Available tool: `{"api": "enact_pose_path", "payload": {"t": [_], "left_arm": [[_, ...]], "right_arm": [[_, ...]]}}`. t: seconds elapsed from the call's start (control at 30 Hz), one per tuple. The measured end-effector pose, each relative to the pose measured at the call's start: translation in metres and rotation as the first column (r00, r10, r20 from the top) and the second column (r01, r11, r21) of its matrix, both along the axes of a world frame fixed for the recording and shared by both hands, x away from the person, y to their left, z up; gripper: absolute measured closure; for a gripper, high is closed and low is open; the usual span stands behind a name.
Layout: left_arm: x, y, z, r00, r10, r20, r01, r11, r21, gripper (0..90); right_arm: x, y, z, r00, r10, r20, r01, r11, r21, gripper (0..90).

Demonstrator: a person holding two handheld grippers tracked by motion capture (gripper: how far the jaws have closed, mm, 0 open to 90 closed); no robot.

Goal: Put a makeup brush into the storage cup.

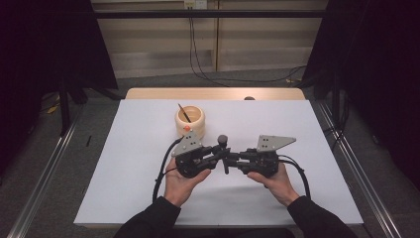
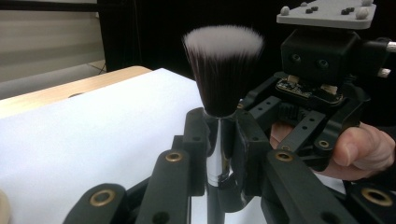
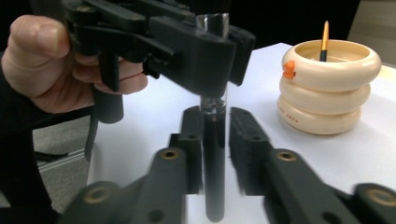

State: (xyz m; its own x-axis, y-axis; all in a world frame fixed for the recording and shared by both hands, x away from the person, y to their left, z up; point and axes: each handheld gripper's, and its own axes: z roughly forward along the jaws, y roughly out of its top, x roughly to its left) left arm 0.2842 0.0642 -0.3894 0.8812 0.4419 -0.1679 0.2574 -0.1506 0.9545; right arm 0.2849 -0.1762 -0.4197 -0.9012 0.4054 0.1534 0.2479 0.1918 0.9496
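Left claw (image 2: pixel 219 154): closed on brush (image 2: pixel 223 70) ferrule
Right claw (image 3: pixel 215 135): jaws slightly apart around brush handle
Holder (image 1: pixel 189 122): far, on tabletop (image 1: pixel 297 198)

Brush (image 2: pixel 223 70): soft bristles, glossy metal ferrule (image 2: pixel 218 149).

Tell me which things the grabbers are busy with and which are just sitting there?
Busy with:
- makeup brush, upright, its shiny collar clamped by the left gripper
- right gripper, jaws around the brush's black handle

Just sitting (my guess):
- cream ringed holder farther back on the white table
- thin stick standing inside it
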Motion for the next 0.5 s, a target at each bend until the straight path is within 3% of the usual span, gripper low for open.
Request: {"api": "enact_pose_path", "payload": {"t": [0.17, 0.33, 0.5], "left_arm": [[0.002, 0.006, 0.002, 0.9998, 0.014, 0.012, -0.015, 0.9999, 0.004, 77.7], [0.003, 0.01, 0.004, 0.9997, 0.023, 0.008, -0.023, 0.9997, -0.01, 77.7], [0.005, 0.015, 0.008, 0.999, 0.042, 0.017, -0.042, 0.9991, -0.008, 77.6]], "right_arm": [[-0.001, 0.001, 0.0, 1.0, 0.008, -0.001, -0.008, 1.0, -0.004, 61.2], [-0.001, -0.001, 0.001, 0.9999, -0.016, 0.002, 0.016, 0.9998, -0.011, 39.9], [-0.001, -0.003, 0.002, 0.9995, -0.031, 0.009, 0.031, 0.9995, -0.005, 27.2]]}}
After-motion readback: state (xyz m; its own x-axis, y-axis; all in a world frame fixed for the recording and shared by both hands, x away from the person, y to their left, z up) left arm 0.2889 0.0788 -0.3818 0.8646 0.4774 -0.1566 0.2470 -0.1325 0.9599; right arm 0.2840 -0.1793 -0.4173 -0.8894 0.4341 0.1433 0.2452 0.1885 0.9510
